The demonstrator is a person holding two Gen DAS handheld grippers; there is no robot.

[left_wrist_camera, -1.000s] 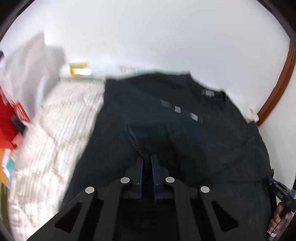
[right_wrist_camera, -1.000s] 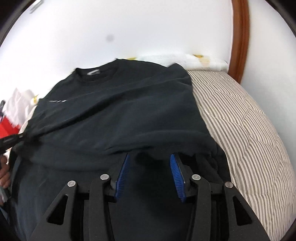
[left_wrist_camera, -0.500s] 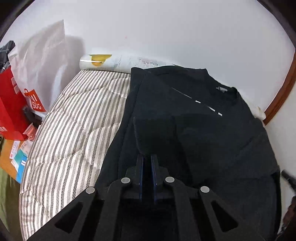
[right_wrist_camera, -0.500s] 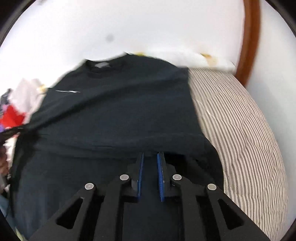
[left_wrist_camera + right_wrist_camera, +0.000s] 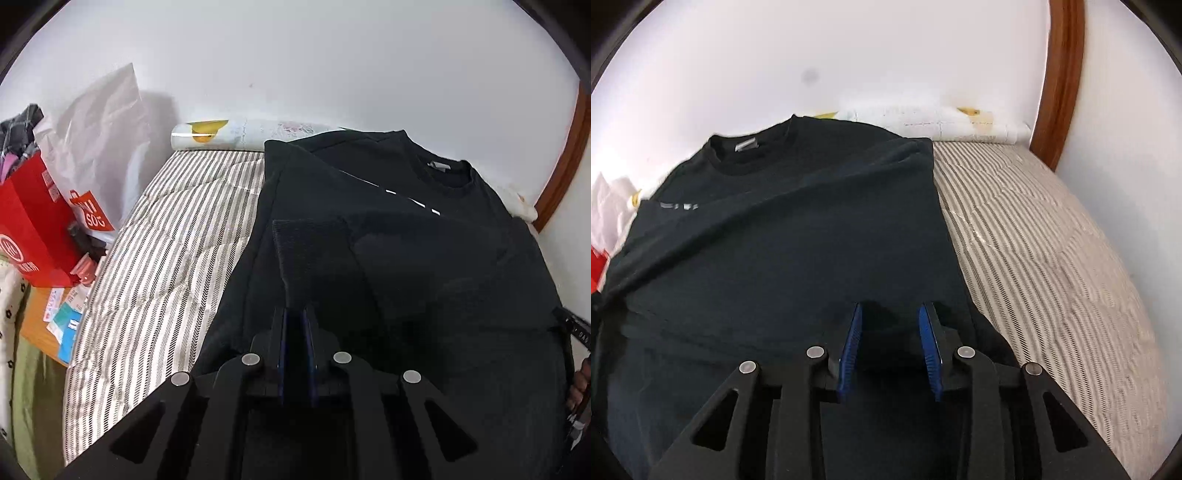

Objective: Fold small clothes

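A black sweatshirt lies on a striped bed, collar toward the wall, with its sides folded inward. It fills the middle of the right wrist view too. My left gripper is shut on the sweatshirt's left sleeve, which runs forward from the fingers over the body. My right gripper is open just above the sweatshirt's lower right part, with nothing between its blue pads.
The striped mattress shows on both sides of the sweatshirt. A red bag and a white bag stand at the left. A rolled cloth lies along the wall. A wooden frame is at the right.
My right gripper was open, shut half a second ago, and has opened again. My left gripper stayed shut on the sleeve and carried it over the sweatshirt's body.
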